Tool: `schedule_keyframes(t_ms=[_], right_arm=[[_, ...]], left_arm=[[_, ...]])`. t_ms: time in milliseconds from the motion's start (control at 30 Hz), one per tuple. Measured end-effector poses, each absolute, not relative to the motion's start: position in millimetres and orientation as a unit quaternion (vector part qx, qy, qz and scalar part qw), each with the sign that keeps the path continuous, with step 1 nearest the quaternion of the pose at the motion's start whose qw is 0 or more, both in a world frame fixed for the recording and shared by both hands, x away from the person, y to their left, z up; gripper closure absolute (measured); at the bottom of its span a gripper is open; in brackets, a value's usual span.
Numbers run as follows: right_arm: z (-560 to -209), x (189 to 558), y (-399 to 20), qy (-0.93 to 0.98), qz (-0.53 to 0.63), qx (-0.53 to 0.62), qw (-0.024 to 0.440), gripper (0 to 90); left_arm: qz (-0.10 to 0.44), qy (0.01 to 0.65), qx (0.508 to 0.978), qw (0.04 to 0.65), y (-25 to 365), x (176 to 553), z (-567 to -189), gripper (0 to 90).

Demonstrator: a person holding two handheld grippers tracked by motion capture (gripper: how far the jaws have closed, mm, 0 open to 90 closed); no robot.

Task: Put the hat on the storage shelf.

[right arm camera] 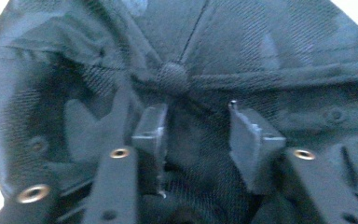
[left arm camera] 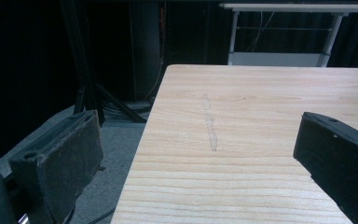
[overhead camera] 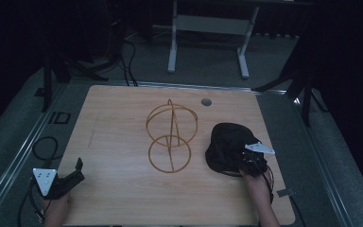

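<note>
I had my right gripper (overhead camera: 246,161) down on the black fabric baseball cap (overhead camera: 227,142), which lay on the right part of the pale wooden table (overhead camera: 118,142), just to the right of the gold wire stand made of two rings and an upright hoop (overhead camera: 171,137). The cap and the wire stand lay near each other but apart. From above, the grey three-cornered plate (overhead camera: 260,148) of that gripper sat over the near right edge of the cap, with my right hand (overhead camera: 255,182) behind it toward the table's near edge.

In the right gripper view, the two black jaws of my right gripper (right arm camera: 198,128) stood about half closed, pushed into the cap's crown just below its small round top button (right arm camera: 173,77). A fold of the dark cloth (right arm camera: 186,140) bulged up between them. The jaws seemed to press into the fabric on both sides, yet the picture was too soft for me to tell whether they had clamped it.

My left gripper (overhead camera: 71,177) rested at the near left corner of the table, well apart from the cap and the stand, held in my left hand (overhead camera: 56,208). In the left gripper view its jaws were spread wide with nothing between them, just bare wood and a faint pale streak (left arm camera: 209,126) in the tabletop ahead.
</note>
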State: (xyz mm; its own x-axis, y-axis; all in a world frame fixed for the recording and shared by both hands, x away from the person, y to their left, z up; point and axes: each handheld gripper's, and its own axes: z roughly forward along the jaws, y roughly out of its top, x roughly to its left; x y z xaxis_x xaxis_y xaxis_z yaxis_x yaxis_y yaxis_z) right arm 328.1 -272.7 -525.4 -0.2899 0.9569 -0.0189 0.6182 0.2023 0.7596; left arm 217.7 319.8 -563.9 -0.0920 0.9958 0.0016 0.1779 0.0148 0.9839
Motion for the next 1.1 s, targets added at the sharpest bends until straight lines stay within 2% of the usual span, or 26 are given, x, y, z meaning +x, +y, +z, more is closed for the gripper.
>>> schedule_keyframes(t_ms=[67,167,400,600,667,900,967,1000,1033,1067,1100], right_arm=[[-525,327,-274,0.723,0.349,0.544,0.242,43.5],[-525,326,-272,0.725,0.352,0.542,0.236,40.4],[-538,325,-265,0.748,0.323,0.529,0.237,35.6],[-545,330,-252,0.788,0.247,0.500,0.261,38.6],[-544,332,-251,0.786,0.245,0.507,0.255,42.0],[-542,341,-260,0.784,0.273,0.523,0.192,66.9],[-541,341,-262,0.787,0.273,0.520,0.190,73.7],[-541,341,-262,0.787,0.273,0.520,0.190,73.7],[-541,342,-265,0.786,0.280,0.520,0.184,81.2],[-541,342,-265,0.786,0.280,0.520,0.184,81.2],[-541,341,-267,0.784,0.281,0.521,0.190,88.0]], left_arm=[[0.474,0.566,0.519,0.431,319,218,-564,1.8],[0.474,0.566,0.519,0.431,319,218,-564,1.8],[0.474,0.566,0.520,0.430,319,218,-564,1.8],[0.474,0.565,0.521,0.429,319,218,-564,1.8],[0.474,0.565,0.521,0.429,319,218,-564,1.8],[0.475,0.565,0.522,0.429,319,218,-564,1.8],[0.475,0.565,0.522,0.428,319,218,-564,1.8],[0.474,0.565,0.522,0.428,319,218,-564,1.8],[0.474,0.565,0.522,0.428,319,218,-564,1.8],[0.474,0.565,0.522,0.428,319,218,-564,1.8],[0.474,0.565,0.522,0.428,319,218,-564,1.8]])
